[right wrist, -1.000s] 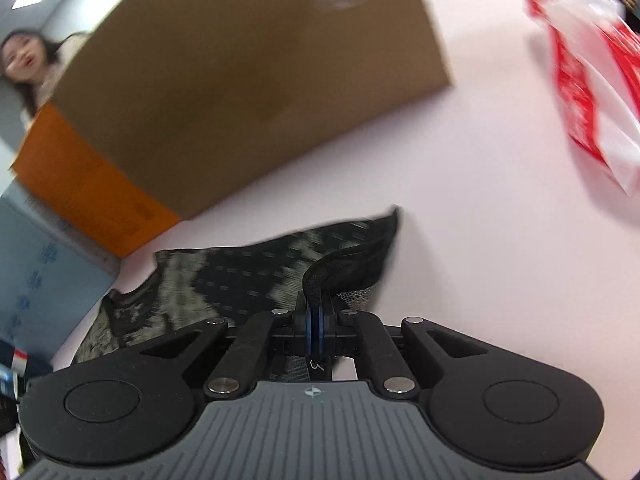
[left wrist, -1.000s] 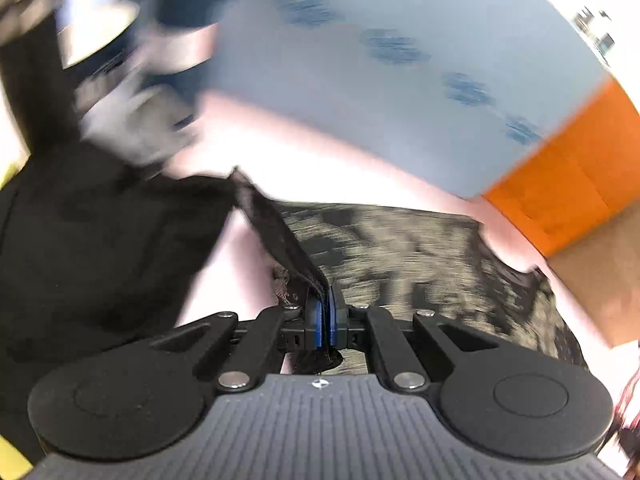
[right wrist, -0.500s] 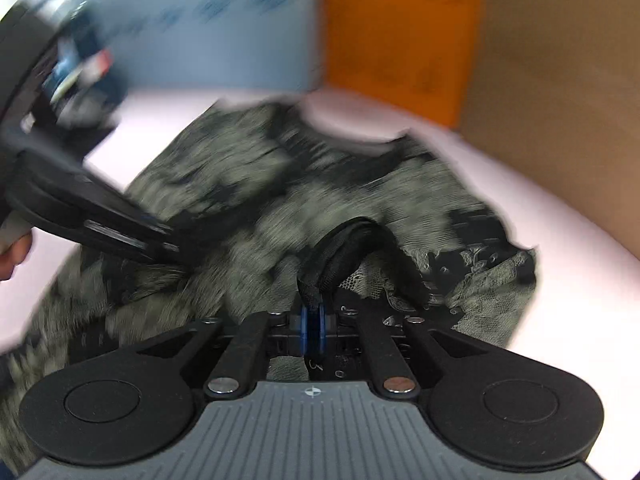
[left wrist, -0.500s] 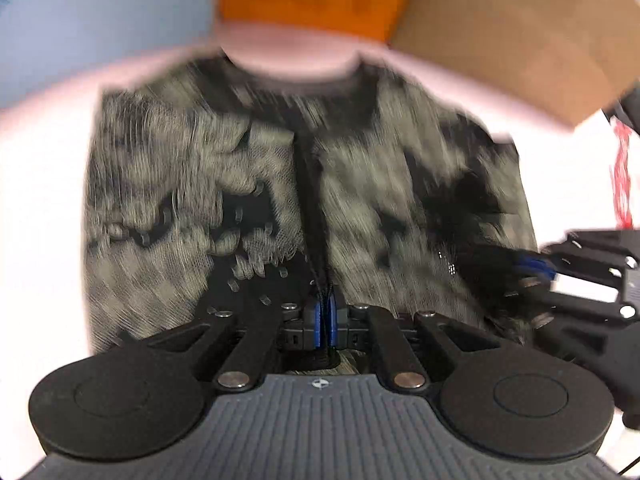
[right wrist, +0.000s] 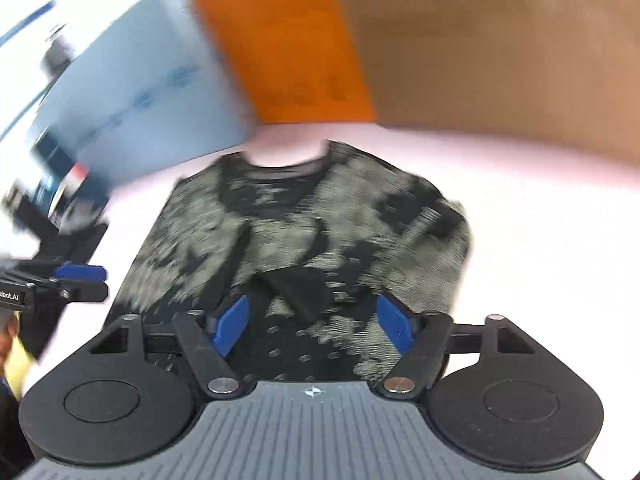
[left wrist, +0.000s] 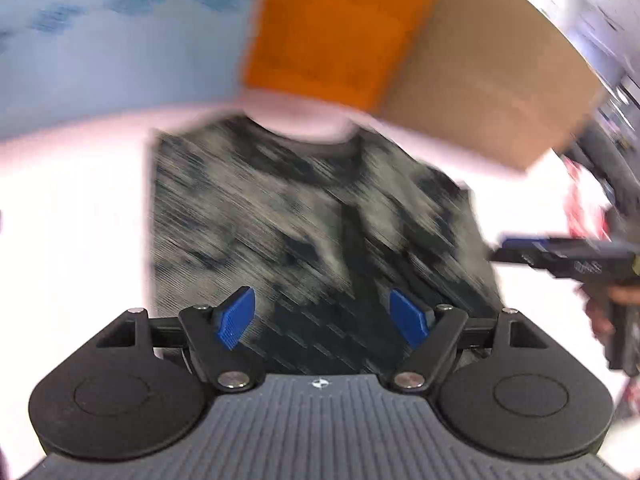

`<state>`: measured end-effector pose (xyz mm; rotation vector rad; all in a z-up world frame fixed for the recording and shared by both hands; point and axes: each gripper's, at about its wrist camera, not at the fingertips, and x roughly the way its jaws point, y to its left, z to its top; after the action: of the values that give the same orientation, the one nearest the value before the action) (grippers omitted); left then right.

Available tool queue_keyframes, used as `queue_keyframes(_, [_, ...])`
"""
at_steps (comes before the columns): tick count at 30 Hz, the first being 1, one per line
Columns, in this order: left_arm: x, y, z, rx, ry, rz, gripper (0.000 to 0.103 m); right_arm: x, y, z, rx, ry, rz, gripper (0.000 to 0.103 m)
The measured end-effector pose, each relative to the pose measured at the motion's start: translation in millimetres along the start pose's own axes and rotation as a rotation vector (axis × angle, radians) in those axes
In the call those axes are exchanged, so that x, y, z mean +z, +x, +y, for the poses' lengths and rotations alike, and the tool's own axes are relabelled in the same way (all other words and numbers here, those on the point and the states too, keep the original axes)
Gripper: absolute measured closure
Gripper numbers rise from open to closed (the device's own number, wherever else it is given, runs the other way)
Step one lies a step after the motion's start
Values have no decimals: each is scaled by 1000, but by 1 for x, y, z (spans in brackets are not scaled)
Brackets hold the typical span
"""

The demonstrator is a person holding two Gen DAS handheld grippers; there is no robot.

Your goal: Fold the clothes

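Note:
A black and grey patterned sweater (left wrist: 304,216) lies flat on the pale pink table, neckline away from me, sleeves folded in over the body. It also shows in the right wrist view (right wrist: 316,232). My left gripper (left wrist: 322,316) is open and empty just above the sweater's near hem. My right gripper (right wrist: 310,322) is open and empty over the near hem too. The right gripper shows at the right edge of the left wrist view (left wrist: 560,254); the left gripper shows at the left edge of the right wrist view (right wrist: 60,280). Both views are motion-blurred.
Behind the sweater stand a light blue box (left wrist: 100,40), an orange box (left wrist: 332,32) and a brown cardboard box (left wrist: 492,80). A red and white bag (left wrist: 580,200) lies at the right. The pink table (right wrist: 540,240) extends to the right.
Both grippers were shut on the sweater's sleeves and carried them inward over the body. Now both have opened, let go of the cloth and pulled back toward the near hem.

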<state>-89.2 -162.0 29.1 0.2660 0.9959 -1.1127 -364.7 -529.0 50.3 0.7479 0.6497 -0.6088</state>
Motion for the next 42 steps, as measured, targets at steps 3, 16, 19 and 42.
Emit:
queue_keyframes(3, [9, 22, 14, 32, -39, -17, 33, 7, 17, -17, 9, 144, 24, 43])
queue_keyframes(16, [-60, 46, -86, 20, 378, 187, 67, 24, 68, 5, -48, 126, 69, 98])
queue_keyframes(19, [-57, 47, -87, 20, 377, 187, 67, 41, 80, 18, -56, 68, 69, 98])
queue_keyframes(42, [-72, -49, -38, 85, 90, -7, 54, -5, -50, 12, 110, -73, -66, 19])
